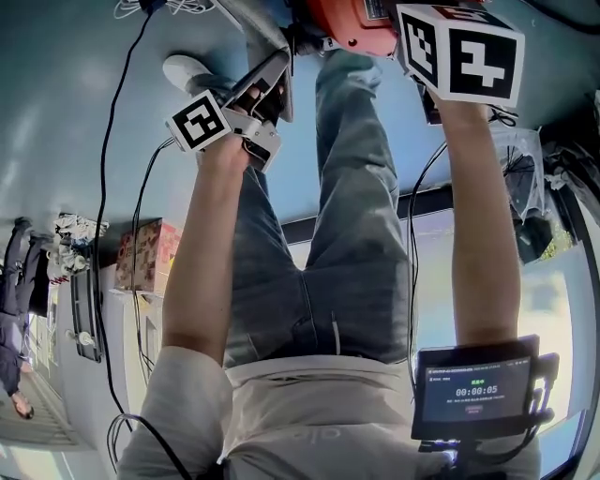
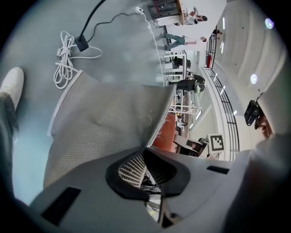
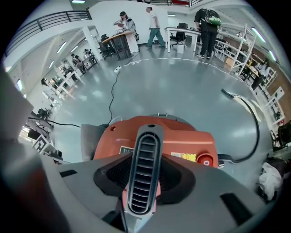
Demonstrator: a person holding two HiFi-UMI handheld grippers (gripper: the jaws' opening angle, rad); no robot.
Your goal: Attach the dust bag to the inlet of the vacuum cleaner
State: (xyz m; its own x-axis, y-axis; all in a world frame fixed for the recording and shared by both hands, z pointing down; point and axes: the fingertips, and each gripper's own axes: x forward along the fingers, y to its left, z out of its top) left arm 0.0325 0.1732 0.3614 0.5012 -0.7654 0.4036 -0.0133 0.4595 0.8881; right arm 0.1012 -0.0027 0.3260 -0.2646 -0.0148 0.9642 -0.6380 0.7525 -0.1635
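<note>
The grey fabric dust bag (image 2: pixel 113 118) hangs from my left gripper (image 2: pixel 146 175), whose jaws are shut on its edge. In the head view the left gripper (image 1: pixel 265 89) holds the bag (image 1: pixel 272 70) just left of the orange vacuum cleaner (image 1: pixel 349 23). The vacuum cleaner (image 3: pixel 182 139) fills the middle of the right gripper view, standing on the floor. Its grey ribbed handle (image 3: pixel 145 168) runs between the jaws of my right gripper (image 3: pixel 144 184), which are closed against it. The right gripper's marker cube (image 1: pixel 461 52) hides its jaws in the head view. I cannot see the inlet.
A coiled white cable (image 2: pixel 66 59) and a black lead lie on the grey floor. A black hose (image 3: pixel 249 123) curves at the vacuum's right. The person's legs (image 1: pixel 328 253) and white shoe (image 1: pixel 187 70) stand close by. A patterned box (image 1: pixel 147 255) sits at left; people work at far desks.
</note>
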